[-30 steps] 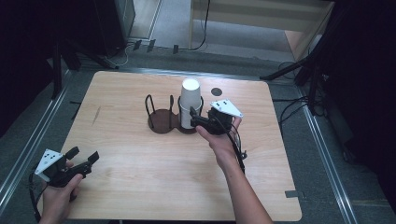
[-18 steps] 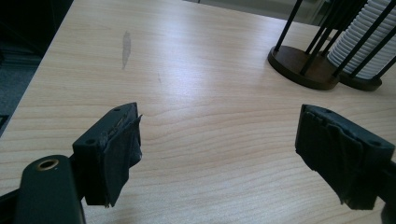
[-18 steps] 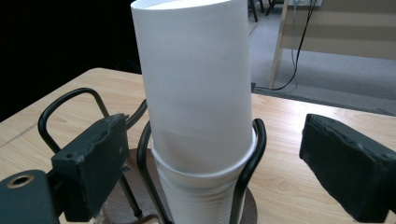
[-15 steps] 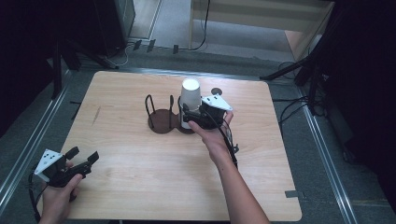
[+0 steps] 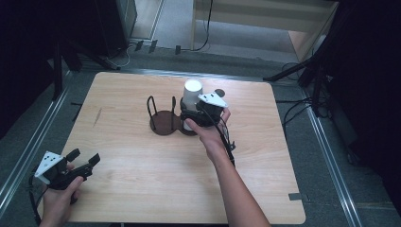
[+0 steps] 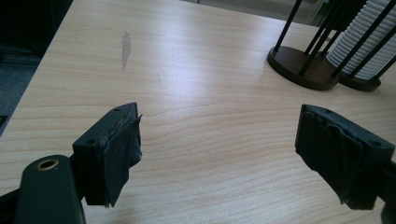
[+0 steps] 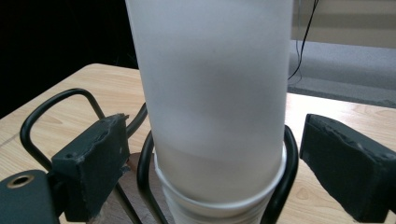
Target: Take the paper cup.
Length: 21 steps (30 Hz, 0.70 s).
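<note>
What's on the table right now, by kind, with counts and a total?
Stack of white cups: 1
Dark two-bay wire cup holder: 1
Handheld grippers: 2, left gripper and right gripper
Small dark round thing: 1
Total: 5

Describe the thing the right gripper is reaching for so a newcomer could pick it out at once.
On the wooden table, near its far middle, stands a dark two-ring wire holder. The white cup stack rises from its right ring, with the right gripper open around it. The left ring is empty.
</note>
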Motion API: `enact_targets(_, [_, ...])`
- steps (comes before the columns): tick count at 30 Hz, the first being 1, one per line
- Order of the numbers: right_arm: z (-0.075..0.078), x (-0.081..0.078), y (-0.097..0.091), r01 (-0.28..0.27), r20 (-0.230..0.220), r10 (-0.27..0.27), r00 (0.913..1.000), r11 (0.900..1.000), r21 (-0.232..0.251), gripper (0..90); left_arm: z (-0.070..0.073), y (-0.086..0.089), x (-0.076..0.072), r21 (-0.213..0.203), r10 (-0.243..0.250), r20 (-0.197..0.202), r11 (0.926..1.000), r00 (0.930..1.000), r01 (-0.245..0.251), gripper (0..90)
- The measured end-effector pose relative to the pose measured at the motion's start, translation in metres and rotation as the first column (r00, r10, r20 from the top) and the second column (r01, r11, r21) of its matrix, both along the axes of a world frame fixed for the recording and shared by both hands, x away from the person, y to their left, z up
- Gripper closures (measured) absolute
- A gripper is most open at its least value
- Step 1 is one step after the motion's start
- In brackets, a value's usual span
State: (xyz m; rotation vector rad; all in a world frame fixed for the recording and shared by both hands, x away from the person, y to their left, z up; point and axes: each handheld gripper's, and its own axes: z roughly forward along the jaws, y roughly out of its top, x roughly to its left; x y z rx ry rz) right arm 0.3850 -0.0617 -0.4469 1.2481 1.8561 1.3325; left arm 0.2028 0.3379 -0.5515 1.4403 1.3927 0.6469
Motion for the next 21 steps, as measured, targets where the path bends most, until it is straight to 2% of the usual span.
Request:
enact_targets(11, [-0.004,0.010,0.004,0.009,-0.009,-0.009,0.9999,1.0000,-0.003,9.5,0.000,0.000,0.000,0.004,-0.003,-0.001,1.0000,1.0000,0.003,15.1])
enact_targets(19, [-0.005,0.015,0.008,0.031,-0.009,-0.031,0.9995,0.9995,-0.012,13.3,0.000,0.000,0.000,0.005,-0.004,-0.001,1.0000,1.0000,0.004,15.2])
enact_targets(21, [-0.006,0.016,0.009,0.037,-0.007,-0.038,0.9993,0.9991,-0.017,17.0,0.000,0.000,0.000,0.004,-0.004,0.000,1.0000,1.0000,0.004,15.2])
